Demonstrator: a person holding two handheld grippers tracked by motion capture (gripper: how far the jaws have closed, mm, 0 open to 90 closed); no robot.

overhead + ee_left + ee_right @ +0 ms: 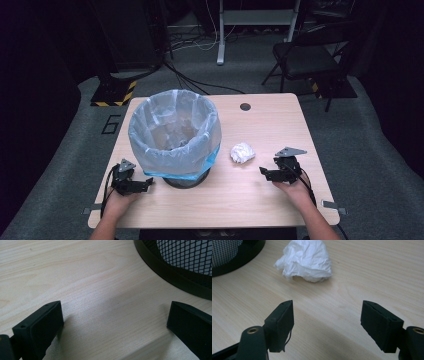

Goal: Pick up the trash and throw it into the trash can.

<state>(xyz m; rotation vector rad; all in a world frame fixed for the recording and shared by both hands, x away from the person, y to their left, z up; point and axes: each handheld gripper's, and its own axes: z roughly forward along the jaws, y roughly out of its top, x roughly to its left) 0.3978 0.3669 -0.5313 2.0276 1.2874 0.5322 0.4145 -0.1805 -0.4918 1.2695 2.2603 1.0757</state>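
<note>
The right tongs (pixel 327 322) stand spread and empty short of the crumpled paper ball (pixel 305 260) lying on the surface (pixel 260 200) beside the lined bin (pixel 175 131), while the left tongs (pixel 116 327), spread too, rest by the bin's base; the approach looks under way, and next calls for straddling and pinching the ball.

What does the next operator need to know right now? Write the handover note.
Left gripper: jaws open, nothing between them, low over the table beside the base of the bin.
Right gripper: jaws open, nothing between them, pointed at the paper ball, which lies ahead of it, untouched.
Things: the mesh bin with its plastic liner stands at the left of the table; the crumpled paper ball lies on the wood to its right, clear of the base.
Done: nothing gripped so far.
Left: probably grip the ball with the right gripper and drop it in the bin.
</note>
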